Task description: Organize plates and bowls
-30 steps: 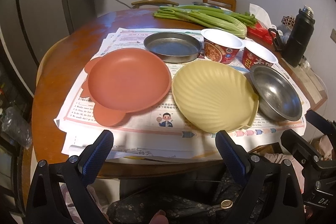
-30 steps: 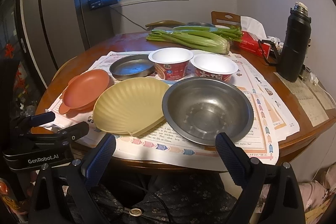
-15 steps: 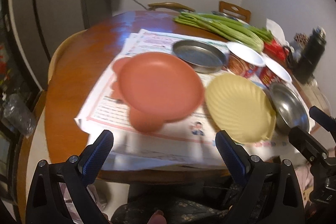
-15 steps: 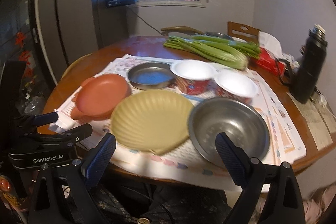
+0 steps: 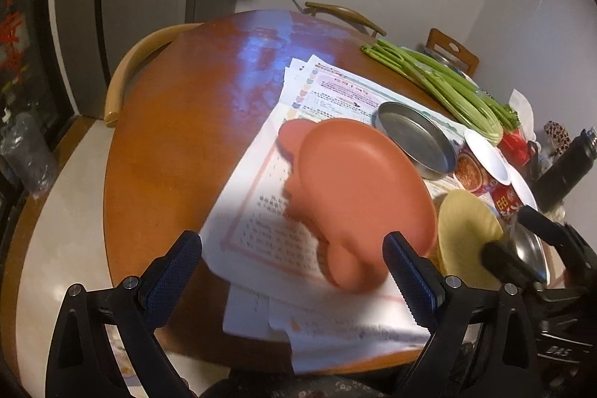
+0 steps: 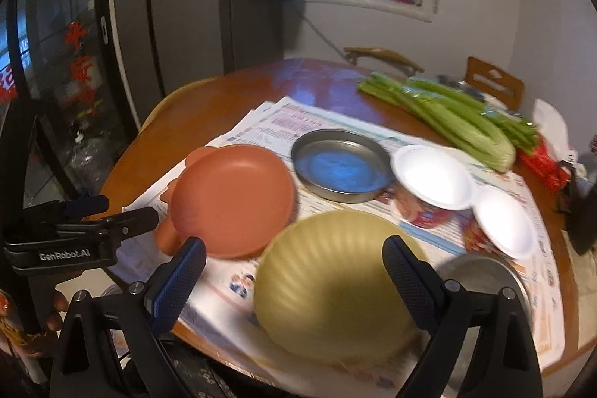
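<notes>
A terracotta plate with ear tabs lies on newspapers at the table's near left. A yellow shell-shaped plate lies to its right. A flat steel pan sits behind them. Two white instant-noodle bowls stand to the right, and a steel bowl sits at the near right. My left gripper is open and empty before the terracotta plate. My right gripper is open and empty over the yellow plate's near edge.
Celery stalks lie across the far side of the round wooden table. A black thermos stands at the right edge. Wooden chairs surround the table, and a dark fridge stands at the left.
Both grippers have swung to the left and moved closer to the table. The dishes have not moved. Both stay open.
</notes>
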`<state>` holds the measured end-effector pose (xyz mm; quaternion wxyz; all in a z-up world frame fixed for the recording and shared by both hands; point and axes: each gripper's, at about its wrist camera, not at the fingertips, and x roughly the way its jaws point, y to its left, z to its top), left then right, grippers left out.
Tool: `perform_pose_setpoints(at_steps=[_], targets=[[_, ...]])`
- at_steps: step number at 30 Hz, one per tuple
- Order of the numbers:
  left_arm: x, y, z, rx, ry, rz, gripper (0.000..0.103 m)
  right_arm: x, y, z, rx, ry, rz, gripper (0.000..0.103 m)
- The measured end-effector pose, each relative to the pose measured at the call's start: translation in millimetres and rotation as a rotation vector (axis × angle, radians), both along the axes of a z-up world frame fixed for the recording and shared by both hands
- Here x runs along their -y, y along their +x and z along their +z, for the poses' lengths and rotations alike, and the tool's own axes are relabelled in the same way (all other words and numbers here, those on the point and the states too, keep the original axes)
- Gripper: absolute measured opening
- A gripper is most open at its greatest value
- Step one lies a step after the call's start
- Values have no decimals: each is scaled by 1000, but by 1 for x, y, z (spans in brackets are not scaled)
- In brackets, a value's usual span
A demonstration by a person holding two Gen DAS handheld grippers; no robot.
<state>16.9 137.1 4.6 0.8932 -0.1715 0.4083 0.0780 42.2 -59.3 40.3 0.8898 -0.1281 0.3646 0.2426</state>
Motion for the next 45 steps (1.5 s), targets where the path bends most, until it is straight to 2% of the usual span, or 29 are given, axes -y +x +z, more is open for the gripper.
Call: perform_pose_setpoints(at_steps=[10, 15, 18, 20, 22, 25, 26, 34, 45], targets=[[-4, 38, -13, -61, -34, -32, 98, -39, 38, -30, -41, -104, 16, 87], [1, 49, -18, -74, -33, -51, 96, -44, 46, -41, -77, -103, 30, 81], [1, 53, -21, -80, -61, -59, 88, -46, 51, -46, -91, -97, 39, 78], [2, 56, -22, -85, -67, -63, 76, -46, 53, -49, -96, -93, 43, 75], [4, 58, -23, -89, -70, -68, 70, -49, 55, -50, -87, -97, 49, 75], [4, 61, -26, -89, -101, -68, 47, -50, 56, -49, -88, -92, 62, 73], [4, 61, -26, -92, -107, -68, 45, -50, 56, -49, -88, -91, 65, 71], [6, 65, -28, -93, -110, -68, 43, -62, 57, -53, -101, -106, 94, 67], [-18, 73, -11, -62, -98, -34, 43, -66, 57, -42, -143, -42, 96, 67]])
